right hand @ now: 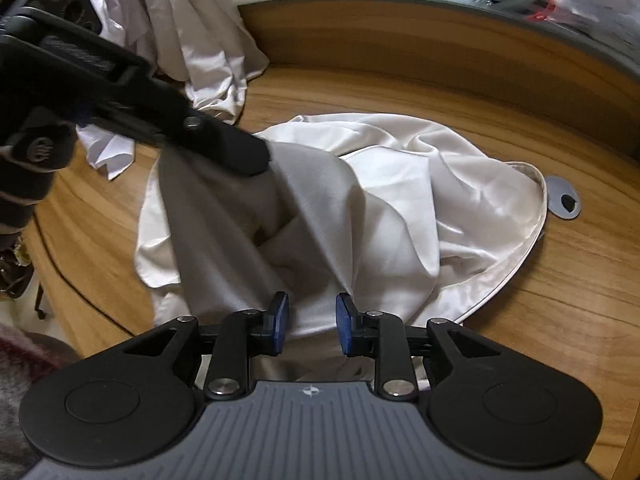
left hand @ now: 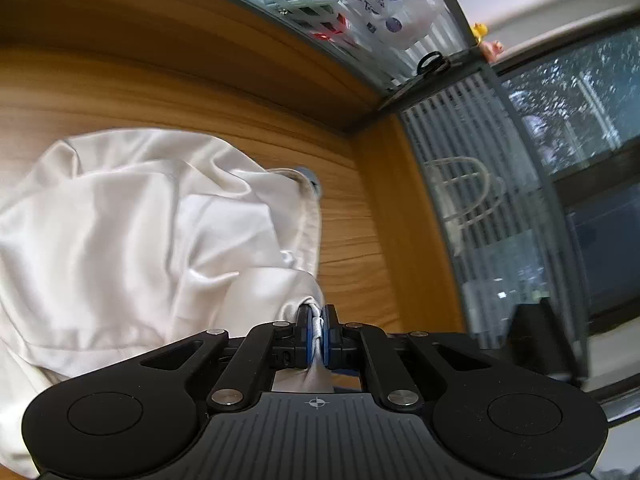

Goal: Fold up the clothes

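This looks like an office: a wood-grain desk (right hand: 500, 92) with a grey cable grommet (right hand: 563, 197) set near its right edge, bounded along its far edge by striped frosted-glass partitions (left hand: 460, 128) in grey frames (small toy figures (left hand: 486, 40) perch on top).

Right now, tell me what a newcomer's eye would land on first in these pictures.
The crumpled white satin garment sprawls across the middle of the wooden desk. The left gripper is shut on a bunched fold of it at the near edge, while the right gripper stands open over the cloth. A second heap of white clothes lies at the far left, and a grey round cable grommet sits right of the garment.
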`<state>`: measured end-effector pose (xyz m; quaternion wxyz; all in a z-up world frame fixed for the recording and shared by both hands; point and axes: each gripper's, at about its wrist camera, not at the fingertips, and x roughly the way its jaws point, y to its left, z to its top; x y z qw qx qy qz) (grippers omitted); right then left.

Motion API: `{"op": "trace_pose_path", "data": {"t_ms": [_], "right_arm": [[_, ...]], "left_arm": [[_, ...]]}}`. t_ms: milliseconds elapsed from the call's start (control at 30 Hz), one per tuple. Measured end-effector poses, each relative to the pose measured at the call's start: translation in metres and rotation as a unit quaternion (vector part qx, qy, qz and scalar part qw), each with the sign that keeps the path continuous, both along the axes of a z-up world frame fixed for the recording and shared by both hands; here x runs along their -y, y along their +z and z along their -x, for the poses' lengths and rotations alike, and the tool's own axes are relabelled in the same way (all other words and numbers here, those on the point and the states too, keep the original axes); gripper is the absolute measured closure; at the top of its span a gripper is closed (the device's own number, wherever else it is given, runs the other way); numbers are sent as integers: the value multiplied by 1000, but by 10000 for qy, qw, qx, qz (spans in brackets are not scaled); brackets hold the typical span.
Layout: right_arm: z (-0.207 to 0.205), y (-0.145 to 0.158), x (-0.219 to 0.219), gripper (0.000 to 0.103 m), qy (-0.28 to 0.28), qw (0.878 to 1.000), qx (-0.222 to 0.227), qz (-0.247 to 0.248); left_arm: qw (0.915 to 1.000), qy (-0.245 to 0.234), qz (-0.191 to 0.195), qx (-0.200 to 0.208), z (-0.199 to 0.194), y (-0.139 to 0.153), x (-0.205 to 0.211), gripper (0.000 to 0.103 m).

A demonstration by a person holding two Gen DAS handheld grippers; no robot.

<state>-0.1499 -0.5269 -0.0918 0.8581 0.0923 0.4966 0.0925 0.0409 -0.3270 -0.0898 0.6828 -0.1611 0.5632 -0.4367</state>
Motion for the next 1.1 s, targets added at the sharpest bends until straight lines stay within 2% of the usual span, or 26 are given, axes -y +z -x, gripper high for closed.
{"op": "trace_pose_path", "data": {"t_ms": [200, 300, 400, 500, 600, 800, 933, 1100], "right_arm": [[1, 30, -6, 76, -238, 9976, 551, -341], [-10, 34, -11, 99, -238, 9968, 632, -420], [-24, 20, -16, 102, -186, 9967, 532, -583], [-36, -1, -22, 102, -177, 9978, 313, -563], [-38, -19, -28, 101, -236, 9996, 104, -149], [-25, -26, -17, 99, -440, 9990, 18, -32], [-21, -27, -10, 89, -480, 9988, -32, -50], [-21, -31, -16, 77, -344, 9993, -111, 49]], "left_arm": [[10000, 59, 32, -53, 0, -3, -3, 96], [9999, 48, 64, -107, -1, -4, -4, 96], [9999, 45, 38, -90, -1, -3, -4, 96], [9998, 167, 11, -50, -2, -1, -6, 96], [9995, 289, -56, -62, -5, -3, -9, 96], [9989, 411, -196, -136, -7, -11, -10, 96], [9988, 323, -365, -3, -5, -15, -4, 96], [9961, 155, -788, 378, -3, -22, 0, 95]]}}
